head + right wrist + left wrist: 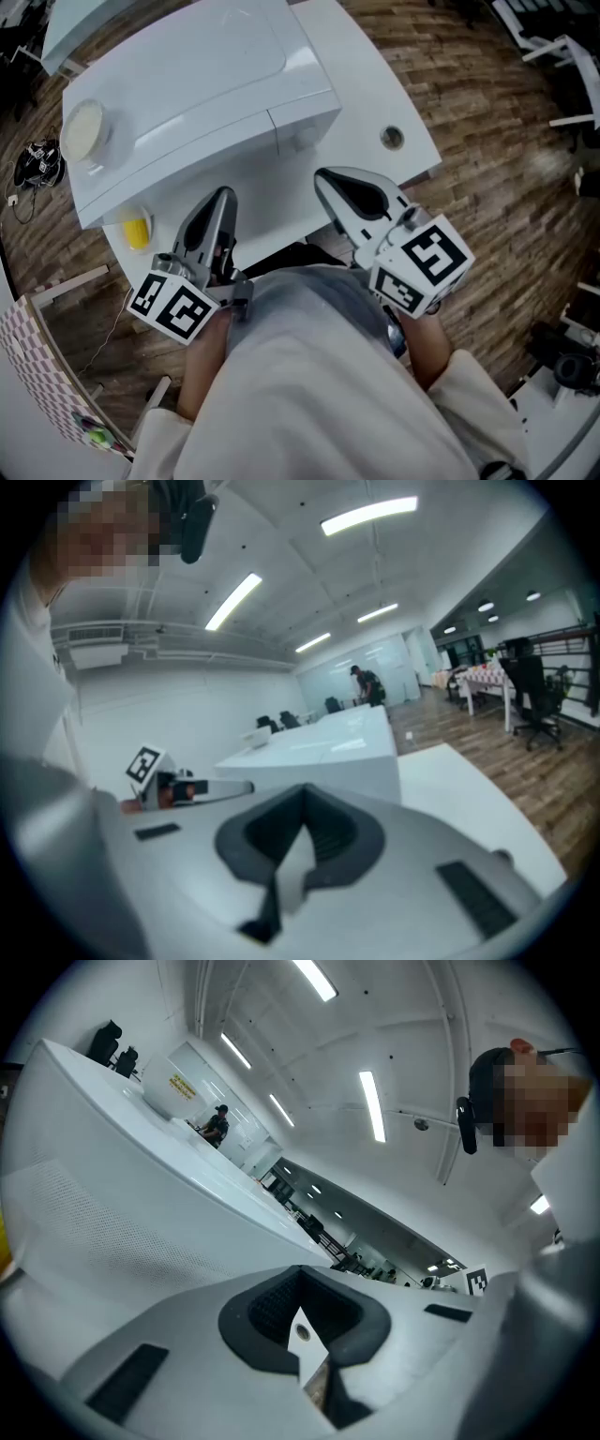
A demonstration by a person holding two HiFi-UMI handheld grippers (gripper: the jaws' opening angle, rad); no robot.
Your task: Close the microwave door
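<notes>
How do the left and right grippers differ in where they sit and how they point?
The left gripper sits before the front of the microwave, near the yellow object; the right gripper is by its right front corner. The left gripper leans rightward, the right gripper leftward, so their tips converge. Both have jaws together, holding nothing.

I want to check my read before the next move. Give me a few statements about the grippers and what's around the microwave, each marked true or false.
1. The left gripper and the right gripper both have their jaws together with nothing between them. True.
2. The yellow object lies on top of the microwave. False: it lies on the table, beside the microwave.
3. A round white dish sits on the microwave's top. True.
4. The right gripper is pressed against the microwave. False: it is held apart from it, near the person's body.
</notes>
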